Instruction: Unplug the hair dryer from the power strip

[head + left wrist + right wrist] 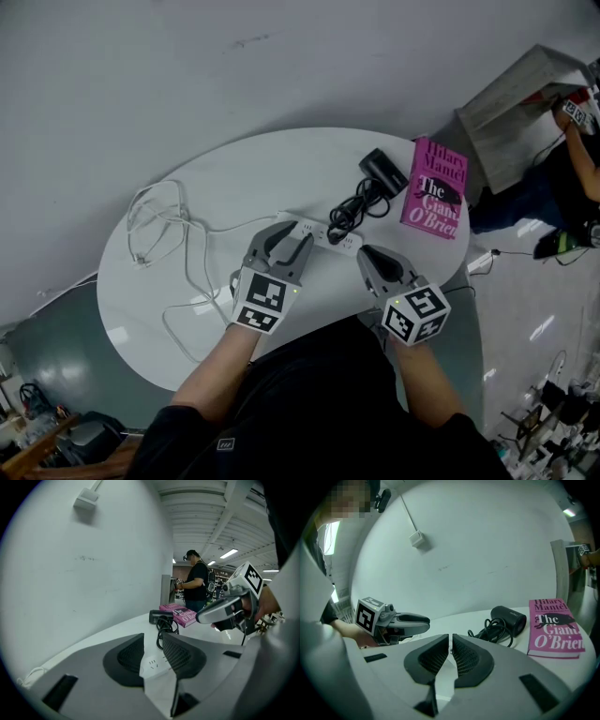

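Jaws apart, the left gripper (289,241) stands over the power strip (325,235), probably to pin it down. On the right gripper (369,255) they are together and empty, beside the strip. The hair dryer (382,170) lies just beyond it.

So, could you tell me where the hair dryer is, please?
In the head view, the hair dryer lies at the far right of the table, just left of the pink book, its cord leading to the power strip.
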Available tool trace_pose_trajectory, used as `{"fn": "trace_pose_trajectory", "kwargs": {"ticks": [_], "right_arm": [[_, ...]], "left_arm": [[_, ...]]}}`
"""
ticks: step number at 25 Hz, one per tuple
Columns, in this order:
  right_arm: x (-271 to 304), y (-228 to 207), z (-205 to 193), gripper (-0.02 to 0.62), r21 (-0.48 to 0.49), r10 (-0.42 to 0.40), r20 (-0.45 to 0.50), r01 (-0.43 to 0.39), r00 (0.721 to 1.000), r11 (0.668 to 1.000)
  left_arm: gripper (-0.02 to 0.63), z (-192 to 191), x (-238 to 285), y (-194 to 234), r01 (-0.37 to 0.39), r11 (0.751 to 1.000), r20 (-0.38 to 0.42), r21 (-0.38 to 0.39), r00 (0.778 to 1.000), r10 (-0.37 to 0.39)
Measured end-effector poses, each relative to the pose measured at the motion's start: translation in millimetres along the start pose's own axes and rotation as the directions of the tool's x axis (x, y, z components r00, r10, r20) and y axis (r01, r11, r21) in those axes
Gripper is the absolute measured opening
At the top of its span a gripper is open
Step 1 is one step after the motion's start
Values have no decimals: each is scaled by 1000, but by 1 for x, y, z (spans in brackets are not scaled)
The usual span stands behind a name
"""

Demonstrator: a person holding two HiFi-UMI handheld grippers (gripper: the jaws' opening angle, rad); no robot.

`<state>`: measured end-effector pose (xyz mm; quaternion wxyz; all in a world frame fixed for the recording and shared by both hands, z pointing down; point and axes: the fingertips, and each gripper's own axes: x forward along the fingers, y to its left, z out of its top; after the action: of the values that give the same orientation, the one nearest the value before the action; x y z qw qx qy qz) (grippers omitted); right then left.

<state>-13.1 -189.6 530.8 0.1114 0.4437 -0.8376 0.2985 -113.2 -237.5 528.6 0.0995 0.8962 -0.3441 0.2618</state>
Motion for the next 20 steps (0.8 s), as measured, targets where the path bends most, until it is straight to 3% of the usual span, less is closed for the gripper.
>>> {"fn": "trace_pose_trajectory", "kwargs": {"ticks": [11, 20], "right_arm": [[17, -17, -28, 38, 57, 26, -49, -23, 998, 998], [39, -15, -47, 40, -6, 43, -122, -44, 992, 999]], "left_arm": [[140, -41, 43, -8, 40, 997, -146, 59, 989, -31], [138, -70, 67, -14, 83, 993, -234, 81, 970, -61]]}}
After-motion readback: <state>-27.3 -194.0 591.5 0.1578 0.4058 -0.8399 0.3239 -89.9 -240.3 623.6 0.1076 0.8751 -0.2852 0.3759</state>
